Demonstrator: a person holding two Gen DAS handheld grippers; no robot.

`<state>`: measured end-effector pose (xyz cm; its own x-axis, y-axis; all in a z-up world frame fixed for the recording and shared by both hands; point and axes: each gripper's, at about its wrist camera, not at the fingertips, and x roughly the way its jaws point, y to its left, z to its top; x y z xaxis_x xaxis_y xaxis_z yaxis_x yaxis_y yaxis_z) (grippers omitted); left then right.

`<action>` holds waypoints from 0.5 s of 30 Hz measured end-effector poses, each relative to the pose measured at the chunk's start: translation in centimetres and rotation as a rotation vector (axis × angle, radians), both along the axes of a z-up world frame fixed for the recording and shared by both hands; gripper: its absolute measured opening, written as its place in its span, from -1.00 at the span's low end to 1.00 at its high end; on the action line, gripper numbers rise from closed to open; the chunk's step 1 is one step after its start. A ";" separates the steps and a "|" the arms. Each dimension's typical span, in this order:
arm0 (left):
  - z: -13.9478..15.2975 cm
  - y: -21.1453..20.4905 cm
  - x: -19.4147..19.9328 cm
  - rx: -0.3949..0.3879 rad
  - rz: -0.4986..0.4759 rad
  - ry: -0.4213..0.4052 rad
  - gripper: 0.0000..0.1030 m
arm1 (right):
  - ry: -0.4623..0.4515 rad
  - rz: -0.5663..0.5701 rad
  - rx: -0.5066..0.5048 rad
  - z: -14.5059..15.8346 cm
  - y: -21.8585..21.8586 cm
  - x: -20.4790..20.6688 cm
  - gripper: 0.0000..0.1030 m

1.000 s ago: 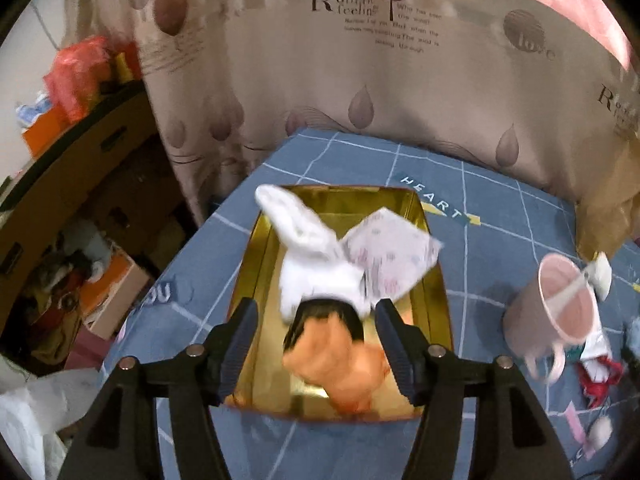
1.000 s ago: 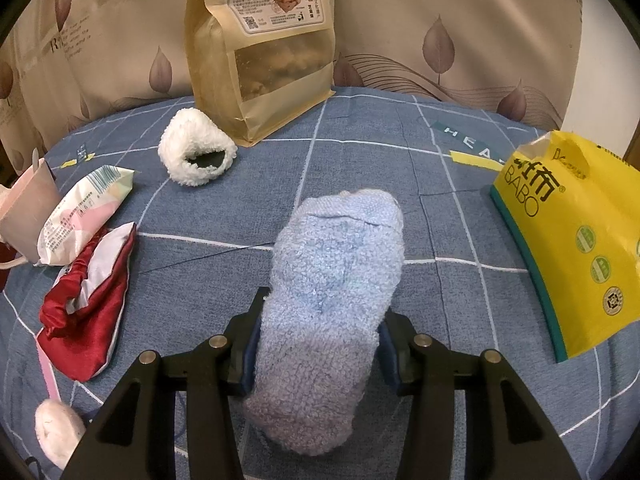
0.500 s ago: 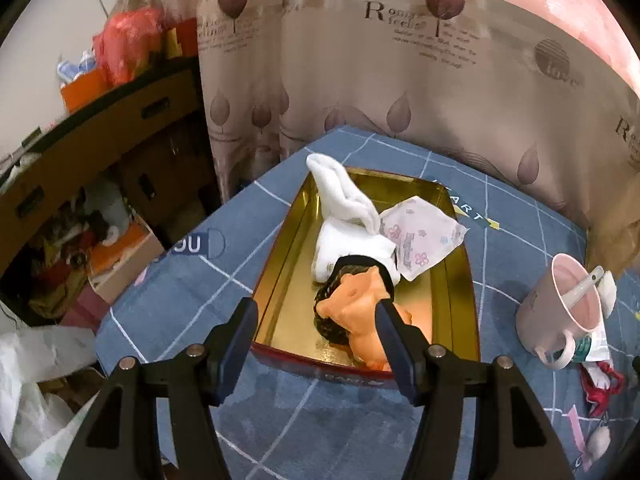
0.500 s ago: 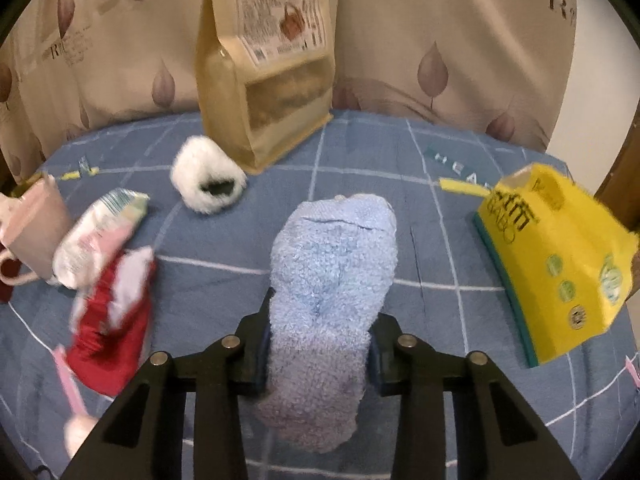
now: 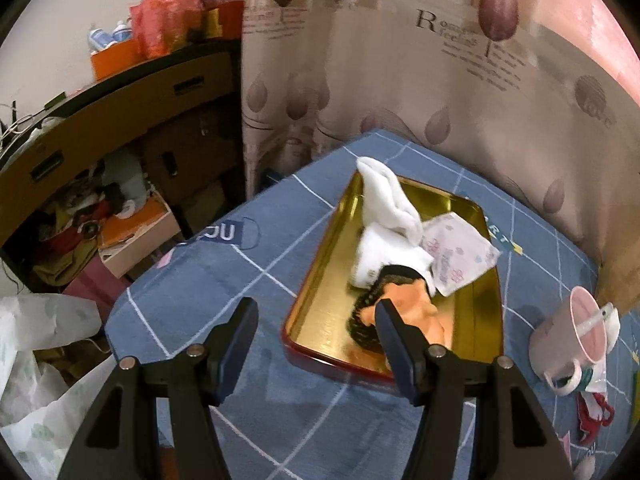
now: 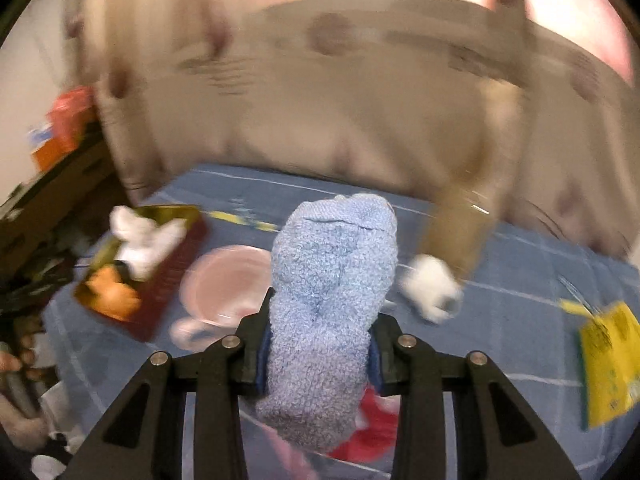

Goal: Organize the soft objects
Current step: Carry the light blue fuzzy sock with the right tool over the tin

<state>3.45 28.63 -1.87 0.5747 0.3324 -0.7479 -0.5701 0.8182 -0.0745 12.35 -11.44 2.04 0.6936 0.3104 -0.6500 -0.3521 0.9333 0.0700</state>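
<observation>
A gold tray (image 5: 320,268) on the blue tablecloth holds white socks (image 5: 384,208), a flowered white cloth (image 5: 460,256) and an orange-and-black soft item (image 5: 404,312). My left gripper (image 5: 316,344) is open and empty, above the table just short of the tray's near left corner. My right gripper (image 6: 320,344) is shut on a fluffy light-blue sock (image 6: 328,280) and holds it above the table. The right wrist view is blurred; in it the tray (image 6: 176,264) lies at the left and a white fluffy sock (image 6: 432,284) on the cloth at the right.
A pink mug (image 5: 572,340) stands right of the tray, also in the right wrist view (image 6: 224,284). Red fabric (image 6: 372,432) lies under the blue sock. A yellow bag (image 6: 608,364) is at the right. A curtain hangs behind. Off the table's left edge is a cluttered shelf (image 5: 100,168).
My left gripper has pulled back and left, away from the tray, leaving the orange item in it. My right gripper has swung left with the blue sock, bringing tray and mug into view.
</observation>
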 end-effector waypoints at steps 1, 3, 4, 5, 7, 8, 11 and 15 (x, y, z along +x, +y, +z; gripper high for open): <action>0.1 0.3 -0.2 -0.003 0.011 -0.004 0.21 | -0.005 0.036 0.006 0.4 1.6 -0.1 -0.34; 0.2 0.8 -0.4 -0.009 0.024 -0.007 0.21 | -0.009 0.103 0.014 0.9 4.5 -0.3 -0.34; 0.2 1.2 -0.6 -0.017 0.038 -0.010 0.21 | -0.010 0.136 0.015 1.0 6.1 -0.5 -0.34; 0.2 1.4 -0.7 -0.021 0.047 -0.011 0.21 | -0.010 0.168 0.015 1.2 7.7 -0.6 -0.34; 0.3 1.9 -0.8 -0.023 0.064 -0.010 0.21 | -0.005 0.230 0.009 0.9 10.9 -0.6 -0.33; 0.3 2.1 -0.9 -0.027 0.073 -0.012 0.21 | -0.001 0.249 0.006 0.6 11.8 -0.6 -0.33; 0.6 3.1 -1.3 -0.034 0.097 -0.021 0.21 | 0.013 0.310 -0.013 -0.5 15.8 -0.5 -0.33; 0.5 4.8 -1.7 -0.054 0.134 -0.023 0.21 | 0.055 0.360 -0.033 -2.5 20.1 0.2 -0.33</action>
